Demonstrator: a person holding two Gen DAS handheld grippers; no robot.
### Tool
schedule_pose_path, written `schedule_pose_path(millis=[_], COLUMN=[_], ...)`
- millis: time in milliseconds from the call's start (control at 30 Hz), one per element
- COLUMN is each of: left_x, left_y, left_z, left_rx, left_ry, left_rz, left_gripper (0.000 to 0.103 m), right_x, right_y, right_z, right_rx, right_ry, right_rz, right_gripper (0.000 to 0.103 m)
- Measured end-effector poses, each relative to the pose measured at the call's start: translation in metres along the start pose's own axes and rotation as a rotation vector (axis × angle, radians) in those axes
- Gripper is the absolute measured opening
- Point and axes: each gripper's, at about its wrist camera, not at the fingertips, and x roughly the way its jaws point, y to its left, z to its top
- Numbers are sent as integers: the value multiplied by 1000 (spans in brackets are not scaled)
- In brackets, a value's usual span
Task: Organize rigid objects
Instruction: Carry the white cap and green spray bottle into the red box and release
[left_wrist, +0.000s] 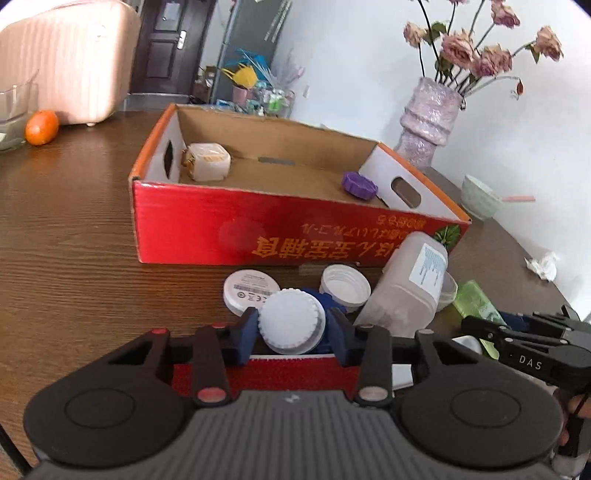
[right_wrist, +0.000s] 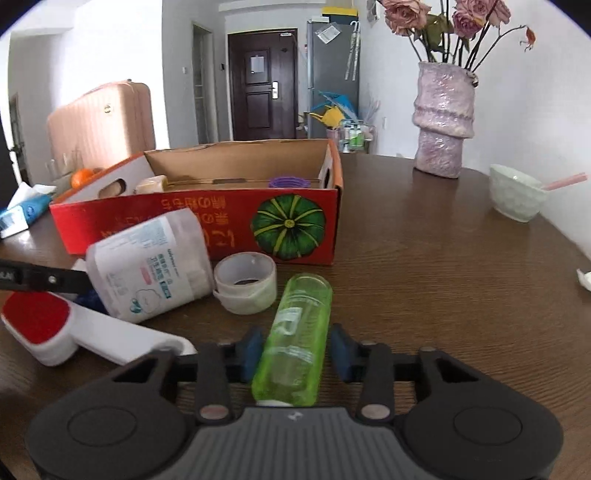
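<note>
white ribbed cap (left_wrist: 291, 320) pinched in left jaws; green bottle (right_wrist: 295, 339) between open right jaws.

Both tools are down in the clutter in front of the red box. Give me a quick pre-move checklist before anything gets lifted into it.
1. Left tool pads against the white ribbed cap: ok.
2. Right tool shut on the green bottle: not ok, gaps beside both pads.
3. Free floor in the red box: ok; only a beige cube and purple lid inside.
4. Cap free of the blue item beneath: cannot tell.
5. Tools apart: ok.
</note>
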Motion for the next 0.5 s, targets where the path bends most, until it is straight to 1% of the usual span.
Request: schedule_pose_path(millis=[67, 133, 233, 300, 367, 500], left_x=[-8, -22, -52, -73, -93, -130], left_y=[-2, -7, -19, -24, -28, -35], left_z=[0, 0, -3, -8, -17, -41], left_rx=[-2, 10, 47, 58, 54, 47], left_ry=[-21, -62, -130, -153, -164, -192], left_rz=[14, 37, 95, 153, 189, 220], left_gripper=[41, 41, 41, 41, 41, 41], right_x=[-1, -3, -12, -25, -40, -77], right_y=[-3, -6, -4, -2, 0, 10], right_z=[-1, -2, -7, -12, -16, -29], right_rx=[19, 35, 14, 14, 24, 37], right_ry=[-6, -13, -31, -43, -58, -91], right_rz=[4, 0, -12, -9, -2, 13], right_gripper=[31, 31, 30, 30, 30, 30])
